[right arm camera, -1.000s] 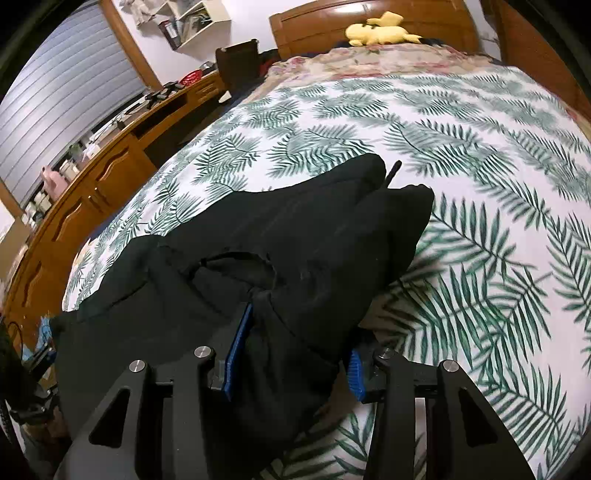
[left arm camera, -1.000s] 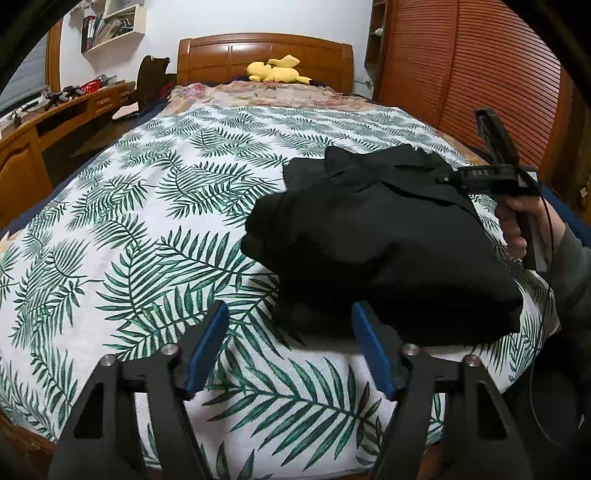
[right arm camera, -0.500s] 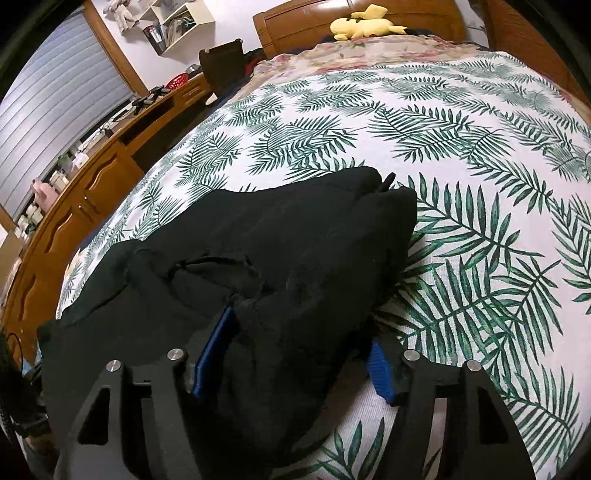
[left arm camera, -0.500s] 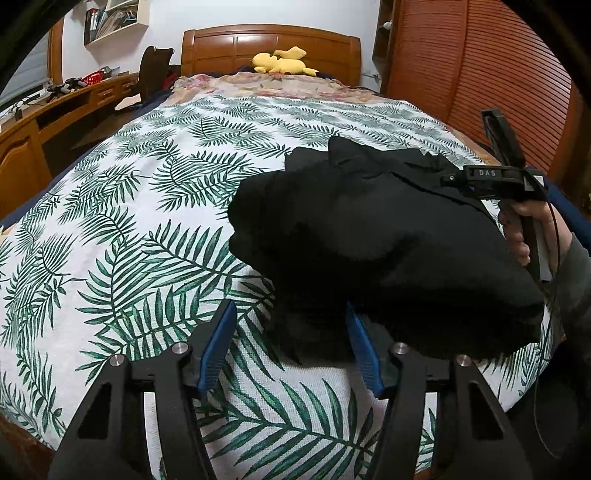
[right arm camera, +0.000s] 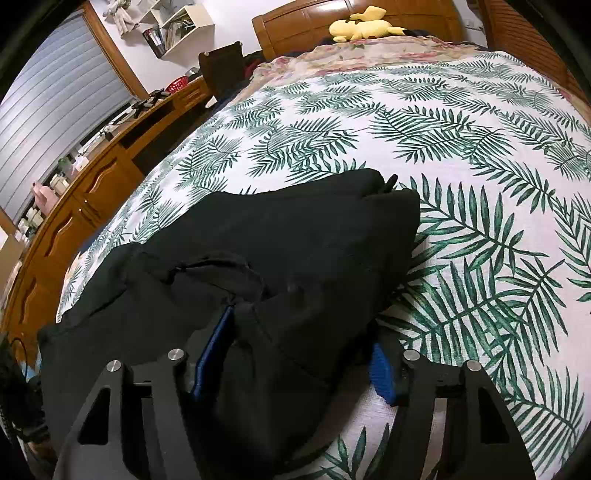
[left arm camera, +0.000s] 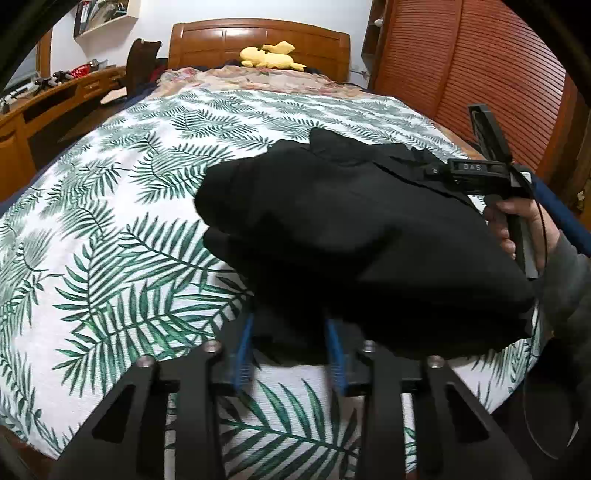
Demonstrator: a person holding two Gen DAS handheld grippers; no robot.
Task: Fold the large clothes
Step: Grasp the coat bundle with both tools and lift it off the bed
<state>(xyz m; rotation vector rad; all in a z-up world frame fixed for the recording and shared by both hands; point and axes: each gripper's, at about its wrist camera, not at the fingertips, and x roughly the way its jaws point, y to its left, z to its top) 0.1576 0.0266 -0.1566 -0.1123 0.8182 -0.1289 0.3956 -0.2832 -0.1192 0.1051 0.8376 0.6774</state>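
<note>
Wooden headboard (left arm camera: 258,44) against white wall, palm-leaf bedspread (left arm camera: 110,206), slatted wooden wardrobe doors (left arm camera: 480,74), long wooden desk (right arm camera: 92,192), wall shelf (right arm camera: 177,26), possibly a window blind (right arm camera: 55,122).

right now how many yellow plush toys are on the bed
1. The yellow plush toy lies at the far end of the bed, against the wooden headboard. More could be hidden behind the black garment.
</note>
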